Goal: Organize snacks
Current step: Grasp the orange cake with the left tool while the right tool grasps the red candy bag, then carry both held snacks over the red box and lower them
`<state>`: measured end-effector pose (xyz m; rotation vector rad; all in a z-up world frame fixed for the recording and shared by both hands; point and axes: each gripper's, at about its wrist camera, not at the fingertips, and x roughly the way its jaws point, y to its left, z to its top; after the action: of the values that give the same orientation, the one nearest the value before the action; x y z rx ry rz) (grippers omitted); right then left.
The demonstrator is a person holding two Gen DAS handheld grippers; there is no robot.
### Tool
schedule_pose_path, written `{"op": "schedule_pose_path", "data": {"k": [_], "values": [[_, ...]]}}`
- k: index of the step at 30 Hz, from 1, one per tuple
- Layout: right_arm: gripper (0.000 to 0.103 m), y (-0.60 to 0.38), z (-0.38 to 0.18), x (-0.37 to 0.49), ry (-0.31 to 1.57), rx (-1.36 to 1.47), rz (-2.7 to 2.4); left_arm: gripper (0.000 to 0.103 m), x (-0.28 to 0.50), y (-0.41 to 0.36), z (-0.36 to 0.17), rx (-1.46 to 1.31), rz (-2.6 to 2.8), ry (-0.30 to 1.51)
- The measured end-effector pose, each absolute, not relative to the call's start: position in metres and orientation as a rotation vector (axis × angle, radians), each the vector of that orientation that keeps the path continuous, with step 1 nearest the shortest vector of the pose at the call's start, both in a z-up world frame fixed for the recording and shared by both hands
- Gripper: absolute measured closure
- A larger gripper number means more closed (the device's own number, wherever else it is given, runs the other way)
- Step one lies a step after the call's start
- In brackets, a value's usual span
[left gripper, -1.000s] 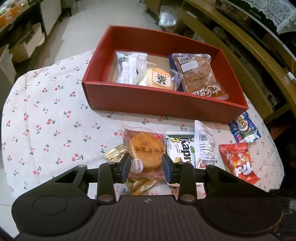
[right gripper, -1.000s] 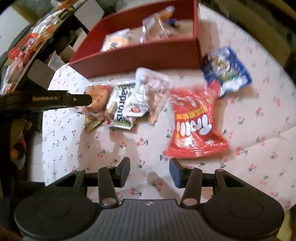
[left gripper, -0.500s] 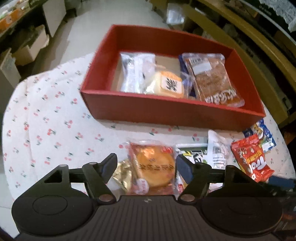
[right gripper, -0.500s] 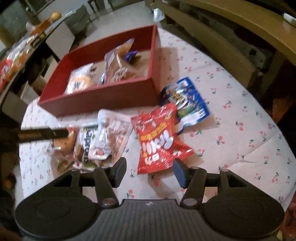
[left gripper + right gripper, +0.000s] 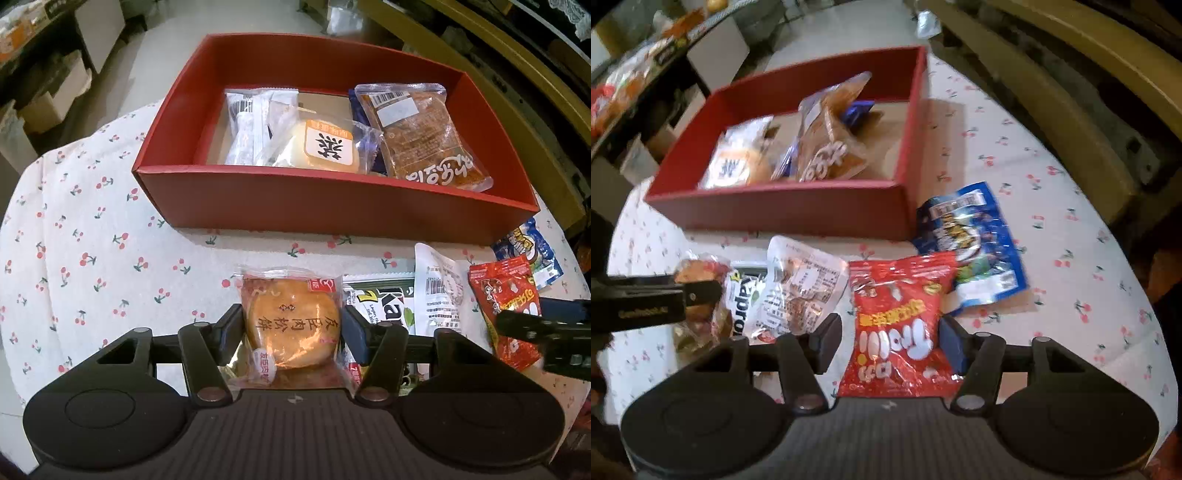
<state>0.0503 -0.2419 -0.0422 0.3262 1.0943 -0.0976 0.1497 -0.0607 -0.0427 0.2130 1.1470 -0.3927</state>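
A round golden pastry in a clear wrapper (image 5: 291,325) lies on the cherry-print cloth, between the jaws of my left gripper (image 5: 291,325). The jaws are closing, with the pads right at the wrapper's sides. In the right wrist view a red gummy bag (image 5: 897,325) lies between the opening jaws of my right gripper (image 5: 888,336), whose pads stand just clear of it. The red box (image 5: 295,199) behind holds a white packet, a yellow-labelled bun (image 5: 325,147) and a brown cake packet (image 5: 424,140).
Between the two grippers lie a green-and-white Kapro packet (image 5: 380,306) and a clear white packet (image 5: 801,288). A blue bag (image 5: 975,251) sits by the box's right corner. The table edge curves close on the left and right; wooden furniture (image 5: 1071,92) stands beyond.
My left gripper opened wide from shut, dropped over the pastry and is now narrowing around it. My right gripper slid right from bare cloth until the red bag came between its widening jaws.
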Motion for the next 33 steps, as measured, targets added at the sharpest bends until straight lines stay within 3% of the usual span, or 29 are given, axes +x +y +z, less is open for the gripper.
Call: {"op": "schedule_pose_path", "data": {"k": [7, 14, 33], "values": [[0.031, -0.229, -0.055, 0.069, 1.113, 0.225, -0.108, 0.036, 0.152, -0.062, -0.044, 0.213, -0.397, 1.152], [0.041, -0.223, -0.051, 0.061, 1.106, 0.171, -0.100, 0.039, 0.150, -0.058, -0.043, 0.211, -0.402, 1.149], [0.043, -0.225, -0.001, 0.032, 0.920, 0.294, -0.046, 0.040, 0.134, -0.046, -0.003, 0.111, -0.463, 1.059]]}}
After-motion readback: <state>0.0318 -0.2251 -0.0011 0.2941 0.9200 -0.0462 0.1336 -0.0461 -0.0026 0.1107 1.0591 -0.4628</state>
